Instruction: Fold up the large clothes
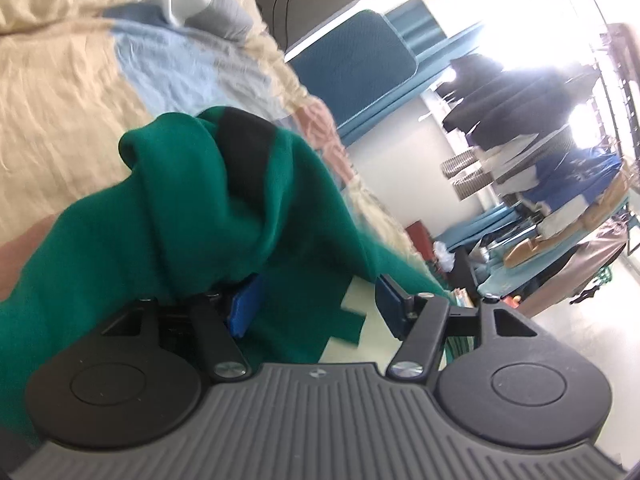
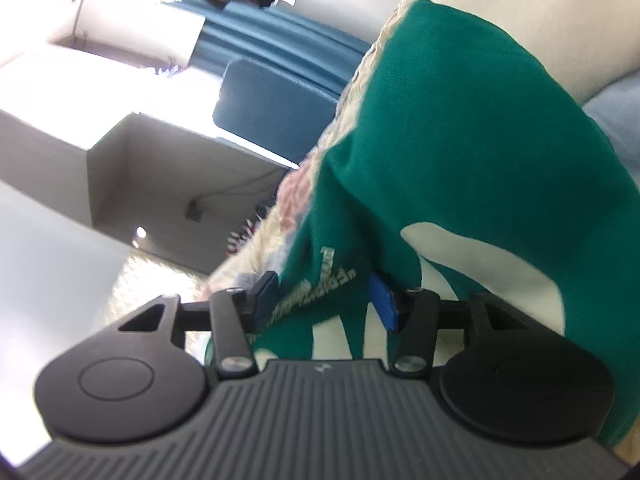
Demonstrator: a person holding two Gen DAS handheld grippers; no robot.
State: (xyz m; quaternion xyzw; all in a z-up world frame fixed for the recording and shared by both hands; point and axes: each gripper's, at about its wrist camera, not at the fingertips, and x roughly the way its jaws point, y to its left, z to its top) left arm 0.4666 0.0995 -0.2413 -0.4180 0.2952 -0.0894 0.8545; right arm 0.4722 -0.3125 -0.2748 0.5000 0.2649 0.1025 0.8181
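The green knit garment bore a black band and cream lettering, bunched ahead of the blue-padded jaws. Beyond it lay a cream, pale-blue and pink patchwork bedspread.

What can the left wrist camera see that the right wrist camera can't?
Only the left wrist view shows the rack of hanging clothes and a black stripe on the green garment. Only the right wrist view shows the garment's white print and small lettering. Both show the green garment between open blue-padded fingers, the patchwork bedspread and teal curtains.
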